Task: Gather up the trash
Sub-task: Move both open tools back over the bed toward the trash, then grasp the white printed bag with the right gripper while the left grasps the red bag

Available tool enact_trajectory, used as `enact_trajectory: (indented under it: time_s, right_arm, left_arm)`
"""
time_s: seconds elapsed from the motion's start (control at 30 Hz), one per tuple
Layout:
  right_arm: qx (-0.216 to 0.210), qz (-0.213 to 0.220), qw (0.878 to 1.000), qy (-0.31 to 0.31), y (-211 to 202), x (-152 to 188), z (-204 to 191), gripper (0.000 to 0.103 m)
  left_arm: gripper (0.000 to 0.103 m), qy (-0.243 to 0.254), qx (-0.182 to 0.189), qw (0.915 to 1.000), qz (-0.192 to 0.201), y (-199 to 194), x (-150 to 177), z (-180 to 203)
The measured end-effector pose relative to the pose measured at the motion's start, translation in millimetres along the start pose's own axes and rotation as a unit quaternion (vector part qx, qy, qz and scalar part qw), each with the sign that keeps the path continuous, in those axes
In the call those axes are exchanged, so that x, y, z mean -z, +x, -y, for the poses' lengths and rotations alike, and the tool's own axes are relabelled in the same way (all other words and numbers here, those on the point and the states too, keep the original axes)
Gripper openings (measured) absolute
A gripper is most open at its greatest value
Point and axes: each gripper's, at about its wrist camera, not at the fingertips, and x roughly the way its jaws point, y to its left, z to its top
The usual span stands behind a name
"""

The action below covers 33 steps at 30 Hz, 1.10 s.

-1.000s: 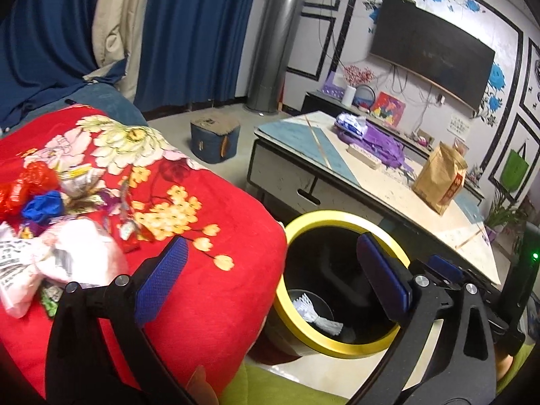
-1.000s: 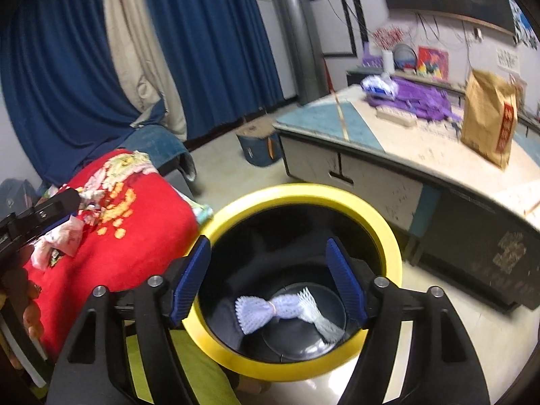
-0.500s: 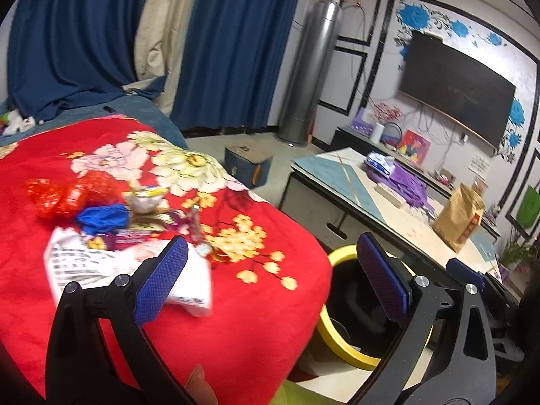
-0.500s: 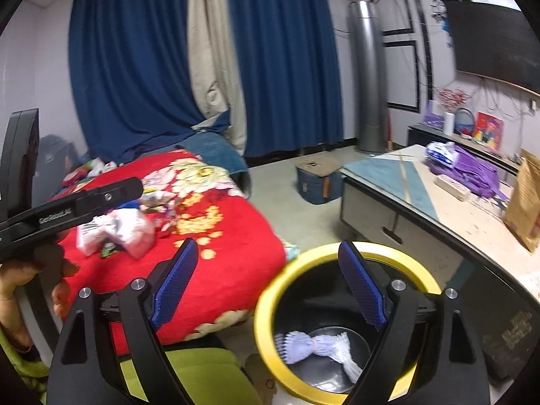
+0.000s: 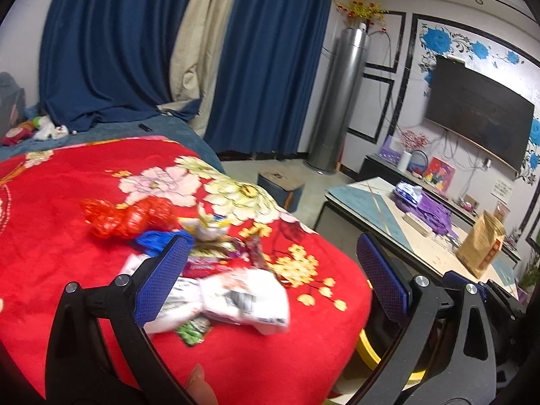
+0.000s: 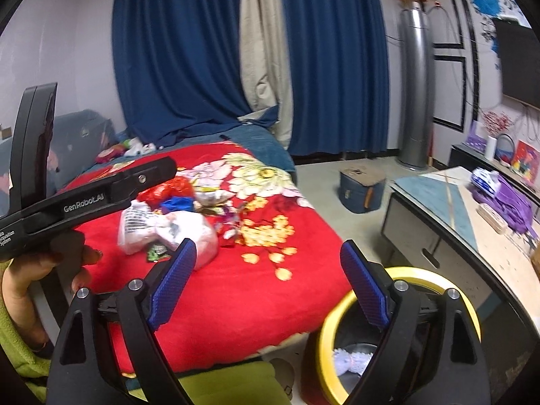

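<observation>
Red floral blanket (image 5: 67, 270) carries the trash pile; the yellow-rimmed bin (image 6: 469, 307) sits on the floor beside it, one white scrap inside. My left gripper (image 5: 270, 280) hovers over the white crumpled wrapper (image 5: 243, 300), jaws apart and empty; my right gripper (image 6: 266, 283), likewise spread, hangs above the bin's edge. I'd drop straight down, straddle the wrapper's bulge and squeeze firmly.

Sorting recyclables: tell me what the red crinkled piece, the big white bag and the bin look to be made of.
Red crinkled piece: thin glossy plastic film or mesh, judging by its translucent shine. Big white bag: soft printed plastic film, probably, crumpled and slightly blurred. Bin: smooth rigid plastic by its look, yellow rim, black inside.
</observation>
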Motion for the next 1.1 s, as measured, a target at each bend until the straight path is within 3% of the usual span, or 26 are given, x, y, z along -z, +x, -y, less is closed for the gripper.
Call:
enact_trajectory:
  time_s: [0.63, 1.1]
  right_arm:
    - [-0.071, -0.059, 0.995, -0.045, 66, -13, -51, 0.085]
    - [-0.1, -0.111, 0.986, -0.072, 125, -7, -72, 0.085]
  left_arm:
    - [0.092, -0.085, -0.074, 0.9933, 0.025, -11, -23, -90]
    - [0.092, -0.145, -0.112, 0.9831, -0.01, 15, -13, -161]
